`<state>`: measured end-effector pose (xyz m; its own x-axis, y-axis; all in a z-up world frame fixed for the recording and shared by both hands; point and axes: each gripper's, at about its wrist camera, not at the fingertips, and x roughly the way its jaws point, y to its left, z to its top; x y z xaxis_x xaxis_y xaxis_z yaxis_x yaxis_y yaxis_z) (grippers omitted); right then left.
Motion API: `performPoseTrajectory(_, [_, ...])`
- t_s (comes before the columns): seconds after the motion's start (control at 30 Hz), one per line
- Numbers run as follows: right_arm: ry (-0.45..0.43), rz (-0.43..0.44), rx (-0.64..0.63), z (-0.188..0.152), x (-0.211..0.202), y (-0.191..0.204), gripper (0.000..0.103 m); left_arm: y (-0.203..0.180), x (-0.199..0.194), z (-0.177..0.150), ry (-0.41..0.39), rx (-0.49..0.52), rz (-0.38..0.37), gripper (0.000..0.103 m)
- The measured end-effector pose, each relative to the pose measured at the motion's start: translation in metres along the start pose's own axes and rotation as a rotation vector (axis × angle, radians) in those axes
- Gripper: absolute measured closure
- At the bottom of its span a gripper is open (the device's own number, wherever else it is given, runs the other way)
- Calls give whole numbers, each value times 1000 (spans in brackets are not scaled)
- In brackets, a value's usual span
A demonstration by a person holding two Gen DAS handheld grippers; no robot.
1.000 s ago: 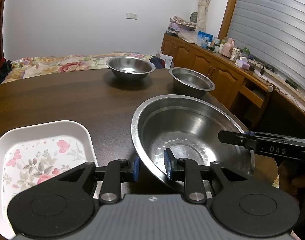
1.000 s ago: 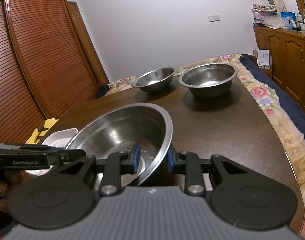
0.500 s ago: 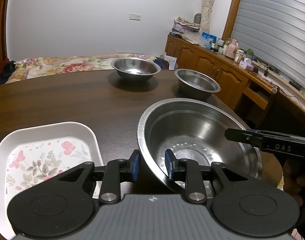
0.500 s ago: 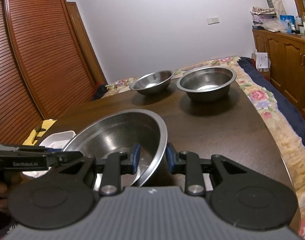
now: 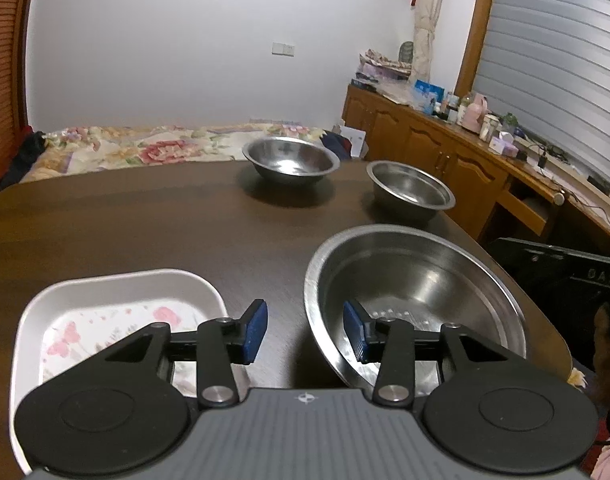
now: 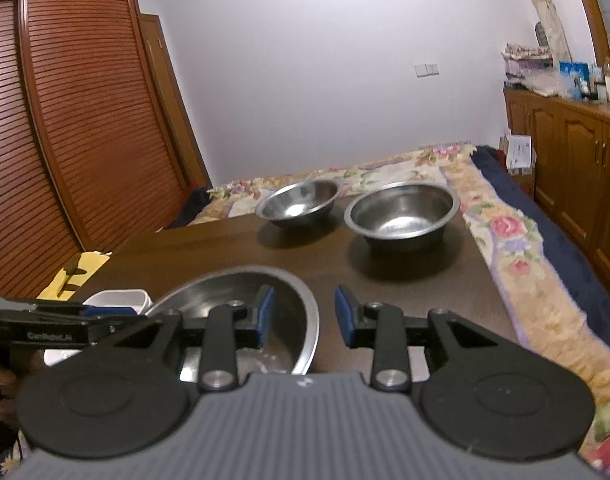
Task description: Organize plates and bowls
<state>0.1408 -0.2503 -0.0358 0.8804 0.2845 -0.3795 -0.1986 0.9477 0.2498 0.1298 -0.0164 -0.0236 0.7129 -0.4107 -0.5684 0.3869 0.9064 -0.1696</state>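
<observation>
My left tool point(image 5: 305, 334) and right tool point(image 6: 301, 316) both gape wide, gripping nothing, straddling the rim of the large steel bowl point(image 5: 417, 280) on the near worktop point(image 5: 145, 232), beside the floral plate point(image 5: 117, 296).

Large steel bowl point(image 5: 421, 280) upright on table, near edge. White floral plate point(image 5: 105, 320) beside it. Two smaller steel bowls point(image 5: 291, 160) point(image 5: 411, 190) upright, far side.
</observation>
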Motion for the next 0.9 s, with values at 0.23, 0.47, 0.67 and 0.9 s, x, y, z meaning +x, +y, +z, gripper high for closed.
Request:
performPoseTrajectory(0.23, [-27,-7,-37,14,-6,-2,65,9,-6,13,-33,6,30,57])
performPoseTrajectory(0.47, [-30,-6,-114,32,0,0,58,13,-3,36,-62,44,48,46])
performPoseTrajectory(0.67, [-37,3,-181,68,16,-8,58,15,7,66,-83,87,57,38])
performPoseTrajectory(0.9, [9,33,-195,97,63,-21,58,19,37,98,-93,92,74,32])
